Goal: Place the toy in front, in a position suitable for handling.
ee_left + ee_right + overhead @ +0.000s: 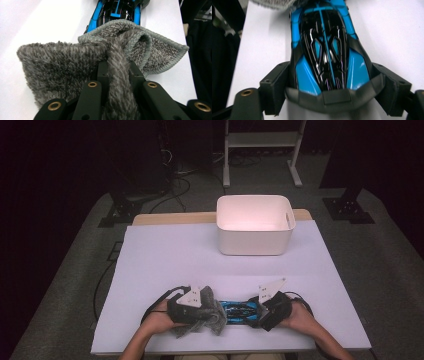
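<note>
**Cloth meeting toy car at the near edge of the table**

Nearest the person, the left gripper (192, 306) is lying low over the white table (165, 260), its jaws clenching a fold of a grey fluffy cloth (75, 67). In the left gripper view the black jaws are pinching a thick ridge of the pile between them, while the rest of the cloth is spreading out to both sides, its stitched hem curling over just in front. The far edge of the cloth is touching the end of a blue and black toy car (116, 11).

Just beside it, the right gripper (270, 312) is grasping the other end of the toy car. In the right gripper view the two jaws are pressing against the car's flanks, with the grey rear wing sitting between them and the glossy body stretching away toward the cloth. In the high view the car is lying on the table between the two grippers, close to the near edge.

Farther back, well apart from the hands, a white bin (254, 242) is standing on the table.
</note>
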{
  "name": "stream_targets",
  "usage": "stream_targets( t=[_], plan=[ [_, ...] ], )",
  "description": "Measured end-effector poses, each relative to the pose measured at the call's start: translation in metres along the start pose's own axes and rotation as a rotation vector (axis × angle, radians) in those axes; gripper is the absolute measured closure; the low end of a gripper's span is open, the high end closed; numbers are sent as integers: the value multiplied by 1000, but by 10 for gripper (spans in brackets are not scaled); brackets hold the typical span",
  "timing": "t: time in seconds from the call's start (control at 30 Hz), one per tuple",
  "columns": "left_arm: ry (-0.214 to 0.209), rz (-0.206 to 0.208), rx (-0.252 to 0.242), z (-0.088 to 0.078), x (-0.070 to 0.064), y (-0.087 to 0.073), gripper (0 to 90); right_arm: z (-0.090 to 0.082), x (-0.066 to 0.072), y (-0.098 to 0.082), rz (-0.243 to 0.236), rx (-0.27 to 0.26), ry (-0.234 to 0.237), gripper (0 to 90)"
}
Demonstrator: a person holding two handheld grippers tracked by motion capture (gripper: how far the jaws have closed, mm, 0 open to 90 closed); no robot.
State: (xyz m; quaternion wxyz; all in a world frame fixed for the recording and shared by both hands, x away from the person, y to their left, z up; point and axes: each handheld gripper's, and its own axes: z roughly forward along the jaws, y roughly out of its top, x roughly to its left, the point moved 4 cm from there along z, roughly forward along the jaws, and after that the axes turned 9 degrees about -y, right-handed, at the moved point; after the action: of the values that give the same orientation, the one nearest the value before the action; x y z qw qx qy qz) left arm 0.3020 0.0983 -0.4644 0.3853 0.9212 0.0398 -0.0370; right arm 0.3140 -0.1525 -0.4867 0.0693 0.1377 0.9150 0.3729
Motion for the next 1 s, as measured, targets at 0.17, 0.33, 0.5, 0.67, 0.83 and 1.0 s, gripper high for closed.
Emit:
stream_targets(
  t=[0.17,0.33,0.5,0.67,0.83,1.0],
  plan=[
    [-7,3,6,1,2,3,769,7,4,7,-31,15,-6,136],
    [-9,1,-4,0,2,4,769,19,8,20,-101,55,-22,139],
    [-18,-15,-37,-2,4,3,770,26,8,32,-138,74,2,244],
    [-10,-18,-60,-9,5,4,770,28,8,37,-136,79,23,253],
    [-14,-20,-80,-16,6,6,771,31,9,40,-141,73,38,253],
    [-29,-7,-103,-15,9,17,771,40,13,52,-175,66,57,268]
  ],
)
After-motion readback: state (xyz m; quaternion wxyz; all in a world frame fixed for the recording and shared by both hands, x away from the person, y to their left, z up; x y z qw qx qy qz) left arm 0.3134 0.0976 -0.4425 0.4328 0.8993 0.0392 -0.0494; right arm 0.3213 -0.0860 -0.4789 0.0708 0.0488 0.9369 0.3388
